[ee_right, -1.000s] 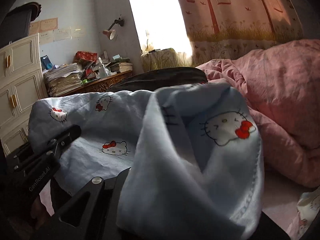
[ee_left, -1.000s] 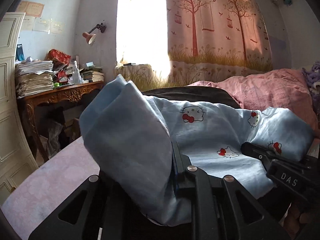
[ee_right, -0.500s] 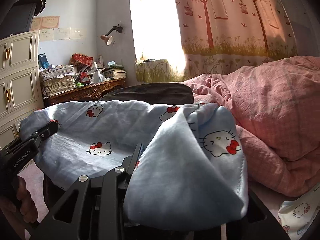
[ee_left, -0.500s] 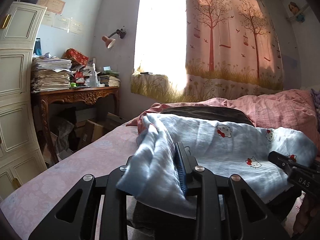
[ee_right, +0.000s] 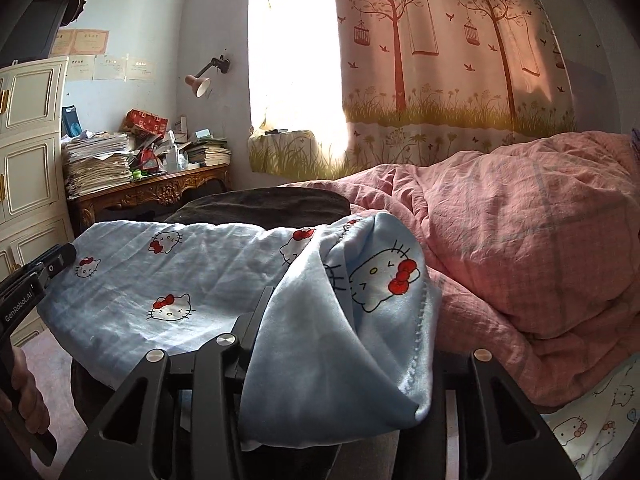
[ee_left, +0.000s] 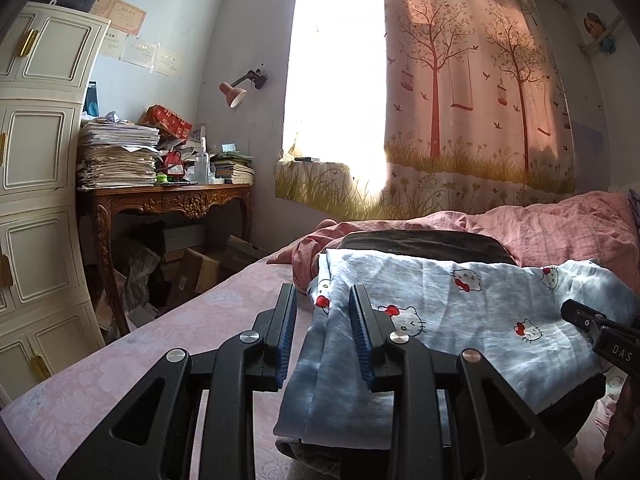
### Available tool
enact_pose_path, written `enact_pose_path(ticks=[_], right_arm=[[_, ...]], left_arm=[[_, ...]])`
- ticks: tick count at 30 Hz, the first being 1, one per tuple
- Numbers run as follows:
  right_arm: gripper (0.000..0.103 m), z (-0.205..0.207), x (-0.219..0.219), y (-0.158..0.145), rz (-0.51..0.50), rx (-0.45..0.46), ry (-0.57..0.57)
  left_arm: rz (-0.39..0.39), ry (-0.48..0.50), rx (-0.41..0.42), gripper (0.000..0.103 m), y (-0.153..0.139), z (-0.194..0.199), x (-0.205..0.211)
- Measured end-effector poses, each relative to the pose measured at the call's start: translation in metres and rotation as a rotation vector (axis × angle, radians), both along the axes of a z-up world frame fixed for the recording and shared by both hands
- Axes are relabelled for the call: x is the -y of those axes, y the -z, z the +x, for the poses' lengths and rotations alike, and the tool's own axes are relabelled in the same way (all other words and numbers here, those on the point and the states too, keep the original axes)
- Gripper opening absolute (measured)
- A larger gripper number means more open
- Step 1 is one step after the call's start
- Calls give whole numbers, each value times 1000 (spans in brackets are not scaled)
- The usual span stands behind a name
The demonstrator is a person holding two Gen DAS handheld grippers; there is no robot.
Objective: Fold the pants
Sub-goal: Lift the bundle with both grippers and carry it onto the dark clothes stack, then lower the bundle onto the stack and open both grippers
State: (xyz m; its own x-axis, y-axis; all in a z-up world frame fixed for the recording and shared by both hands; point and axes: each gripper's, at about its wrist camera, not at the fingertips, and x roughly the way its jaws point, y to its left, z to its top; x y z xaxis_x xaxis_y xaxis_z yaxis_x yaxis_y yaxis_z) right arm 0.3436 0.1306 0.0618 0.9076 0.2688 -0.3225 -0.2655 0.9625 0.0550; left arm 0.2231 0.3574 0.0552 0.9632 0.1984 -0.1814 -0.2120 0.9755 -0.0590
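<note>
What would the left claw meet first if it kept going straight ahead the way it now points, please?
Probably the light blue pants: their folded edge already lies between the open left claw fingers. Just beyond is the rumpled pink quilt, though depth is hard to judge in the fisheye view.

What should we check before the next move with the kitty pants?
1. Left gripper open: ok, the fingers are apart and the cloth lies loose between them.
2. Right gripper open: cannot tell, the pants drape over it.
3. Pants lying flat: not ok, the right end is bunched up.
4. Grippers apart, one at each end: ok.
</note>
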Motion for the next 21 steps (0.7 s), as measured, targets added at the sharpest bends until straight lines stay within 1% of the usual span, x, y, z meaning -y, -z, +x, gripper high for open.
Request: enact_pose_path(ticks=[3, 6, 8, 9, 11, 14, 15, 16, 17, 18, 19, 20, 21], right_arm=[[41, -1, -1, -1, -12, 3, 6], [41, -1, -1, -3, -13, 6, 16], [43, -4, 0, -4, -16, 24, 47], [46, -7, 0, -4, -19, 38, 65], [46, -10, 0, -6, -33, 62, 86], [46, -13, 1, -9, -33, 70, 92], [48, -14, 2, -9, -29, 75, 96], [53, -15, 3, -11, -30, 82, 99], [56, -17, 2, -12, -38, 95, 109], [63, -19, 2, -14, -46, 114, 125], [73, -22, 3, -16, -50, 133, 140], [78, -24, 4, -17, -53, 150, 153], [83, -26, 5, -19, -51, 167, 165]], left_arm=[[-3, -1, 9, 27, 0, -3, 0], [-4, -15, 40, 27, -3, -9, 0], [-12, -11, 59, 27, -5, -14, 1], [-10, -10, 68, 27, -5, -16, 1], [-3, -7, 85, 27, -7, -20, 3], [14, -1, 120, 27, -11, -26, 8], [21, -1, 132, 28, -12, -29, 10], [27, -4, 150, 34, -13, -32, 12], [30, -7, 169, 48, -14, -36, 13], [31, -13, 184, 56, -14, -38, 13], [30, -19, 193, 67, -14, -40, 13], [28, -24, 198, 72, -14, -40, 13], [24, -27, 198, 73, -15, -40, 12]])
